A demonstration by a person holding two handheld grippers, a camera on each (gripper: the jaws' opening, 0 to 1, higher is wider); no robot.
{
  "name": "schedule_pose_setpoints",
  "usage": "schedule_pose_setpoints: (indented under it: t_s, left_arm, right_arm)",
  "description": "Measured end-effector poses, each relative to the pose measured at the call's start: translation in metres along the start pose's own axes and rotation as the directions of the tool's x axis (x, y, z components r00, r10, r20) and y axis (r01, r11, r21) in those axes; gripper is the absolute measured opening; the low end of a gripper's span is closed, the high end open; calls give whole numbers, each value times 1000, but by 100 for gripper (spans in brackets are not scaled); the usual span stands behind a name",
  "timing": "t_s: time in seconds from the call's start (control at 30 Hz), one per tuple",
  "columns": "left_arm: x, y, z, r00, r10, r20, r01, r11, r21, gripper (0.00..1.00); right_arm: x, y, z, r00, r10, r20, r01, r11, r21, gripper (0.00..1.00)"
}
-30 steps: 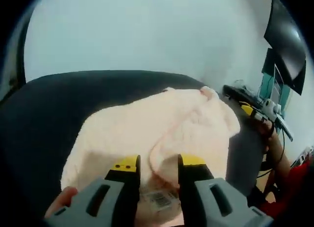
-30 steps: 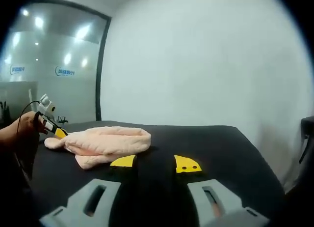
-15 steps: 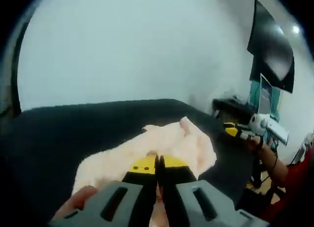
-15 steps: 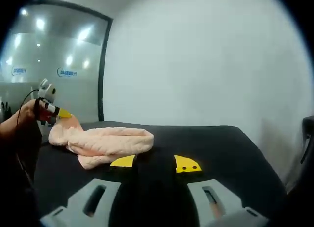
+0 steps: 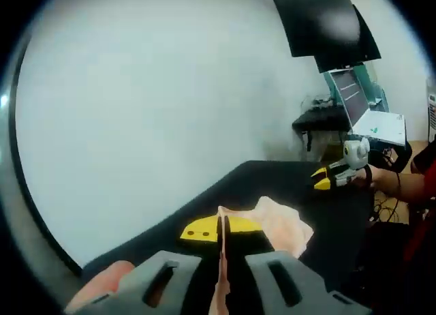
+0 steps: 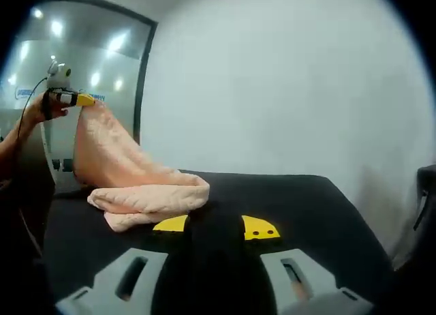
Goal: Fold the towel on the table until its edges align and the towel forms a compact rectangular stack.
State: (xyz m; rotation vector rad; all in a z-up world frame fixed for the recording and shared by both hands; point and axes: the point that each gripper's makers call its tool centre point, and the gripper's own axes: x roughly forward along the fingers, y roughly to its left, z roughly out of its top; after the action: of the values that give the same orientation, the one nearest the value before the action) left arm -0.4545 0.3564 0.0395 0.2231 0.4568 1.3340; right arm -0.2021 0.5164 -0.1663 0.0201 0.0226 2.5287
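Left gripper [image 5: 221, 229] pinching peach towel [image 6: 129, 175] corner held high, right gripper [image 6: 215, 226] spread above black table [image 6: 320, 206]

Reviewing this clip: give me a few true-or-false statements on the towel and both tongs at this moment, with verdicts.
1. The left tongs hold a corner of the towel raised above the table. True.
2. The right tongs are shut on the towel. False: they are open, with nothing between the jaws.
3. The whole towel hangs in the air. False: its far part lies bunched on the table.
4. The table is dark. True.
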Motion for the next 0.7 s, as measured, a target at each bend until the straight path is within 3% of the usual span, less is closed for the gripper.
schedule_pose_setpoints:
  t_s: [0.13, 0.23, 0.4, 0.47, 0.5, 0.6, 0.7]
  left_arm:
    - [-11, 16, 34, 997, 63, 36, -67, 989, 132, 0]
    - [-19, 34, 53, 991, 122, 59, -133, 963, 233, 0]
    - [-35, 67, 87, 973, 192, 131, -223, 932, 285, 0]
    - [-42, 75, 108, 961, 166, 221, -220, 944, 247, 0]
    - [-47, 84, 112, 957, 182, 226, -233, 946, 227, 0]
    - [-58, 100, 120, 945, 224, 237, -284, 923, 261, 0]
    - [-67, 109, 128, 934, 249, 257, -314, 913, 260, 0]
  right_arm:
    - [0, 0, 0, 1000, -3, -1, 3, 1000, -1, 25]
    - [1, 0, -1, 1000, -4, -6, 4, 1000, 2, 25]
    - [0, -1, 1, 1000, -12, 2, 12, 1000, 8, 25]
    - [0, -2, 1, 1000, -16, 3, 16, 1000, 15, 26]
    - [0, -3, 1, 1000, -18, 2, 17, 1000, 19, 26]
    - [1, -2, 0, 1000, -23, -3, 23, 1000, 17, 26]
    - [1, 0, 0, 1000, -15, -5, 15, 1000, 16, 26]
